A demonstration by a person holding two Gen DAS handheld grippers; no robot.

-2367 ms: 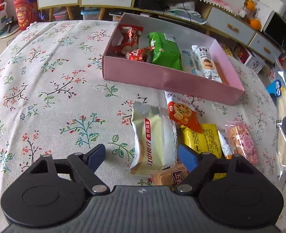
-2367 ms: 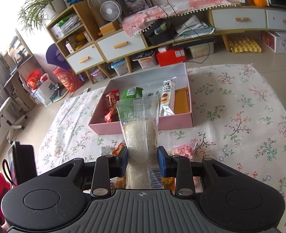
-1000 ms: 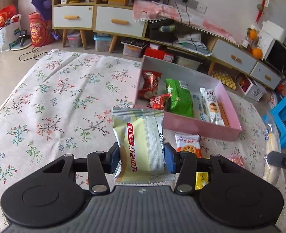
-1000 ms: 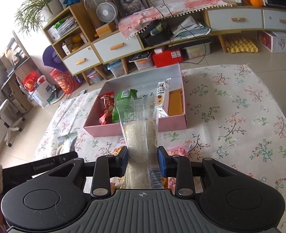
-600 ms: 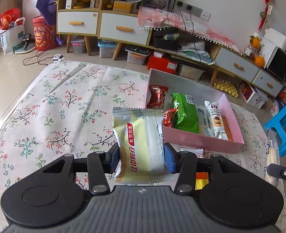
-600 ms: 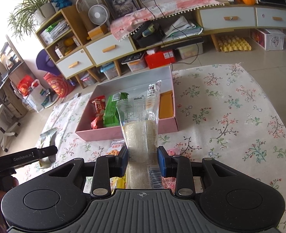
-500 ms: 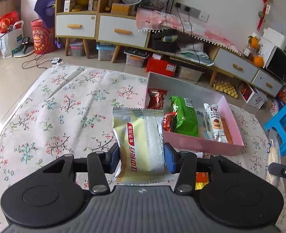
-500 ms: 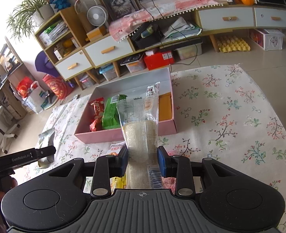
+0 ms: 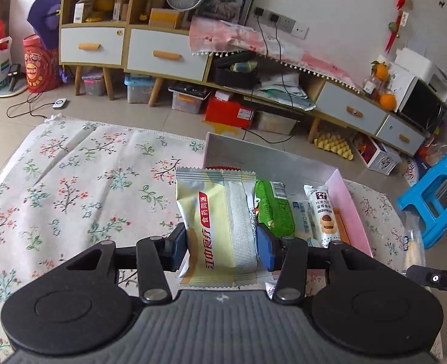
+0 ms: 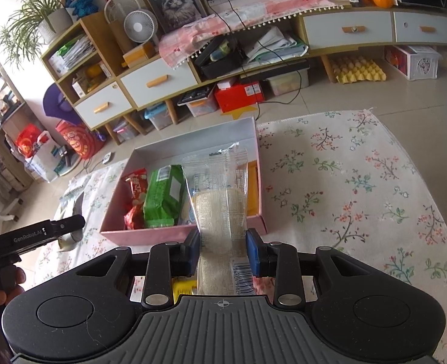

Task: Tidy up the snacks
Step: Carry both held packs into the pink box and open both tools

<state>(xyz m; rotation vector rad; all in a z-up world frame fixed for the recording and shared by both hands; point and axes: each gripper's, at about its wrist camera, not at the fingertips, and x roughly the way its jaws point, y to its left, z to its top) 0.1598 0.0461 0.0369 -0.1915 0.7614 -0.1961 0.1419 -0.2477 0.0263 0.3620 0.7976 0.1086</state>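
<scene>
The pink box (image 10: 190, 236) is sitting on the flowery tabletop (image 10: 360, 188) and is already holding some snacks. Going from its left end to its right, a red pack (image 10: 137, 188), a green pack (image 10: 163, 197) and an orange pack (image 10: 253, 188) are lying inside.

The left tool (image 9: 223, 242) is squeezing a pale yellow snack bag (image 9: 214, 221), holding it up in front of the box. The right tool (image 10: 223, 253) is squeezing a long clear bag (image 10: 220, 212), also in front of the box, near its right end.

So the job looks partly done. Both bags are not in yet, and a few snacks seem to be waiting on the tabletop by the box's near wall.
</scene>
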